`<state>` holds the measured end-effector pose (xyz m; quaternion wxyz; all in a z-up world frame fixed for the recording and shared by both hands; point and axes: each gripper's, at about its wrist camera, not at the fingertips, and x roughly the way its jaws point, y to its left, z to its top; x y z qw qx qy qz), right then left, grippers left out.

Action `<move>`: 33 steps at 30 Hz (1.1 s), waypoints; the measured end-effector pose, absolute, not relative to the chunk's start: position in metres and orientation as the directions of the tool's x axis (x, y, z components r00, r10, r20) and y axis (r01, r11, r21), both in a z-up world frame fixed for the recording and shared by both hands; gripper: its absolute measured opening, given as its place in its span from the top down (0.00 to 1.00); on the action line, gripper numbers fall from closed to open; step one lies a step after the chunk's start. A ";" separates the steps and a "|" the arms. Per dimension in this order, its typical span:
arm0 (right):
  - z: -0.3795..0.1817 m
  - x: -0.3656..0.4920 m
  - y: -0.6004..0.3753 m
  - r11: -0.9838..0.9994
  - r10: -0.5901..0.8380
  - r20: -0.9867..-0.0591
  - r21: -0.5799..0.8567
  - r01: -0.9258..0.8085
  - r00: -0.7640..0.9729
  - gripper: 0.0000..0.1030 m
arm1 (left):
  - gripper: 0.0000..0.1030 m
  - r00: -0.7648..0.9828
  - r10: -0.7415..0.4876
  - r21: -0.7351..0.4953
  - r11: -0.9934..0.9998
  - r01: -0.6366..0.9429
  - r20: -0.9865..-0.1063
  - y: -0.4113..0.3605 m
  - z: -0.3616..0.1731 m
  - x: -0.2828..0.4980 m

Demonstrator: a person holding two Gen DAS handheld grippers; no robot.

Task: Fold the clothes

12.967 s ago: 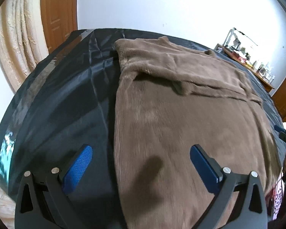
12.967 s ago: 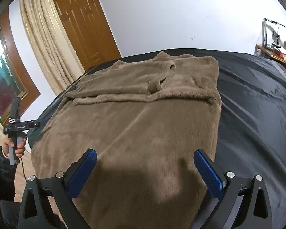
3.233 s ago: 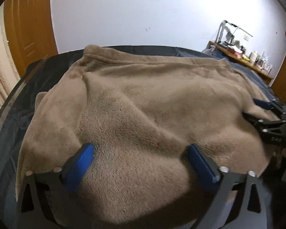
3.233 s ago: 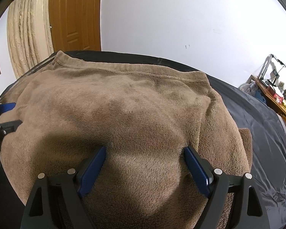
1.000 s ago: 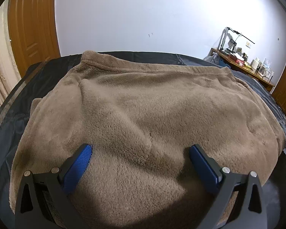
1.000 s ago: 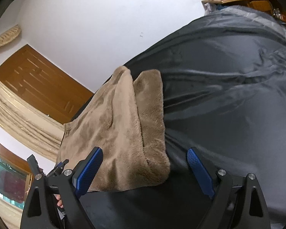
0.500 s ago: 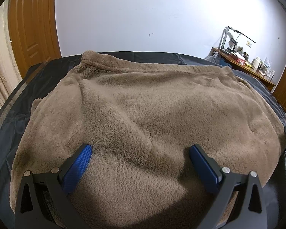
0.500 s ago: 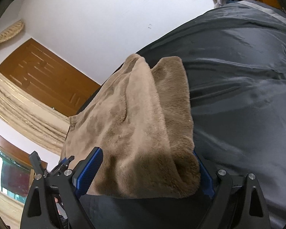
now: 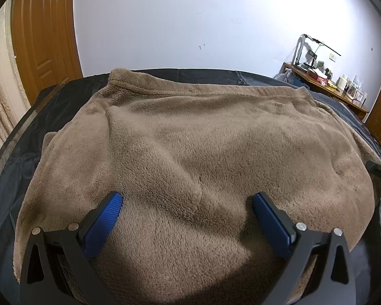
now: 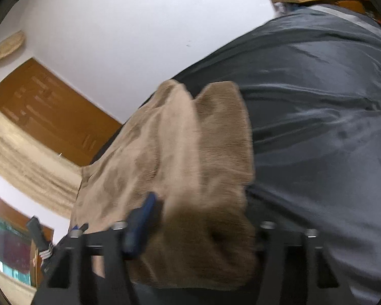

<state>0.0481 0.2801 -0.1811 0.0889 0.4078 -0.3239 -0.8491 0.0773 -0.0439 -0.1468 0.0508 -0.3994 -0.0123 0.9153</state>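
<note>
Here the right gripper's (image 10: pixel 195 218) jaws are closing on the brown fleece garment's (image 10: pixel 165 157) corner, left gripper's (image 9: pixel 188 211) wide.

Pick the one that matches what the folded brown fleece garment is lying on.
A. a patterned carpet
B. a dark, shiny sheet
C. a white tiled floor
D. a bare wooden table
B: the brown fleece garment rests on a dark, shiny sheet that shows around its edges in both wrist views.

Home bedroom, bed (image 9: pixel 63 96) under dark sheet, wooden door (image 9: pixel 43 38), curtain (image 9: pixel 0 96), cluttered side desk (image 9: pixel 330 86)
</note>
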 end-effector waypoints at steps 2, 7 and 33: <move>-0.184 0.049 0.285 -0.756 -0.425 -0.626 0.643 -0.124 -0.654 0.61 | 0.01 -0.676 0.103 -0.063 -0.995 -0.083 -0.730 -0.044 -0.147 0.077; -0.181 0.047 0.280 -0.769 -0.405 -0.643 0.624 -0.138 -0.650 0.60 | 0.01 -0.676 0.103 -0.063 -0.995 -0.083 -0.730 -0.044 -0.146 0.078; -0.169 0.041 0.271 -0.486 -0.604 -0.381 0.872 -0.055 -0.700 0.68 | 0.01 -0.652 0.191 -0.253 -0.967 0.001 -0.734 -0.085 -0.134 0.075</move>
